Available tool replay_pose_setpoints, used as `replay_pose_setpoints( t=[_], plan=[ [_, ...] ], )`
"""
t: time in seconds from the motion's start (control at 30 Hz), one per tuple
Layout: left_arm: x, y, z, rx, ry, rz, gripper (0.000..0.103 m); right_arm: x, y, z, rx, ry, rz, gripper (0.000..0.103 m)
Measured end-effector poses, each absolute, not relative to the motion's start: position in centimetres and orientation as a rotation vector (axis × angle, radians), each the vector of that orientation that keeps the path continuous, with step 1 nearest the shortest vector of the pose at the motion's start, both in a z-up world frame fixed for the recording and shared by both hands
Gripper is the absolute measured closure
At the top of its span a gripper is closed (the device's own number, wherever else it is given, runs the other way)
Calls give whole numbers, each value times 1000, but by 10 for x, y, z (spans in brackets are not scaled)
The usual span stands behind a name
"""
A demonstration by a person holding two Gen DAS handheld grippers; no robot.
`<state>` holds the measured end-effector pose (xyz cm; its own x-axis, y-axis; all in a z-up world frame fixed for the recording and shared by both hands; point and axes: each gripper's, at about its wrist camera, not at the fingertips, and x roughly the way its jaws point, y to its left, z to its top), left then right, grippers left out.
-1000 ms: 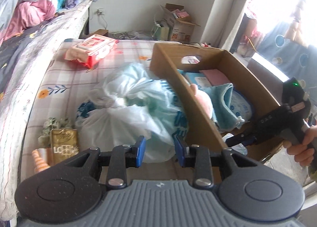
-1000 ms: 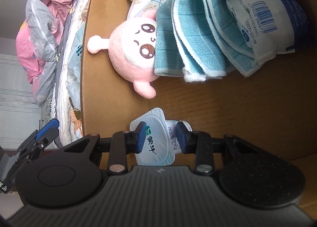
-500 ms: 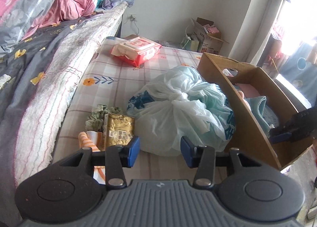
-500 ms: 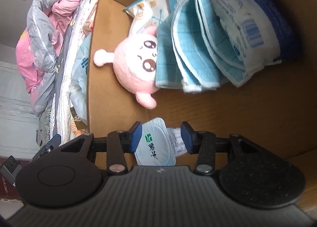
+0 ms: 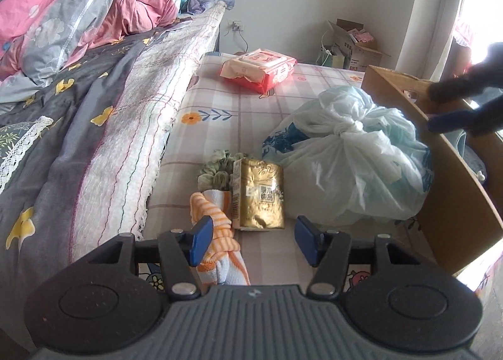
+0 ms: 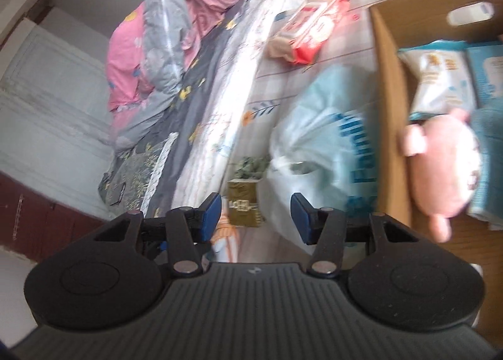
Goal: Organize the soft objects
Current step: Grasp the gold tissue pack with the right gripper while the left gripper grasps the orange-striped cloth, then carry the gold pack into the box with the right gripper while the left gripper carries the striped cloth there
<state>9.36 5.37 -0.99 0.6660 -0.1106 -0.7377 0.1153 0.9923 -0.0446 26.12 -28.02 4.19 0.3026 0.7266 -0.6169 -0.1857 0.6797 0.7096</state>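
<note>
Both tools are opening and hold nothing; the left tool (image 5: 248,242), above the orange-striped rolled cloth (image 5: 217,234), might snag the shiny gold foil packet (image 5: 259,198) touching it.

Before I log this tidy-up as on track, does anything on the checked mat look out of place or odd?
Nothing looks spilled or damaged. Still loose beside the cardboard box: knotted white plastic bag, gold foil packet, orange-striped cloth, green scrunchie, and red-and-white wipes pack farther back.
</note>
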Motion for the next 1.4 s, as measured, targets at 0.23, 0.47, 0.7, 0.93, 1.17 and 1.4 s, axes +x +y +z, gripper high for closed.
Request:
replay_pose_setpoints(
  t=[0.23, 0.47, 0.7, 0.93, 1.17, 1.4],
  plan=[
    [107, 71, -29, 21, 855, -67, 47, 283, -176, 5, 505, 1251, 700, 53],
    [138, 89, -56, -49, 958, -83, 54, 305, -114, -26, 397, 1366, 607, 46],
    [145, 94, -68, -90, 982, -123, 55, 315, -77, -43, 270, 1406, 534, 36],
    [143, 91, -71, -120, 981, -123, 62, 314, -64, -48, 202, 1359, 514, 41],
    [135, 92, -64, -148, 973, -125, 64, 308, -68, -50, 207, 1332, 536, 56],
    [114, 96, -39, -184, 932, -141, 64, 293, -82, -34, 284, 1302, 597, 57]
  ],
)
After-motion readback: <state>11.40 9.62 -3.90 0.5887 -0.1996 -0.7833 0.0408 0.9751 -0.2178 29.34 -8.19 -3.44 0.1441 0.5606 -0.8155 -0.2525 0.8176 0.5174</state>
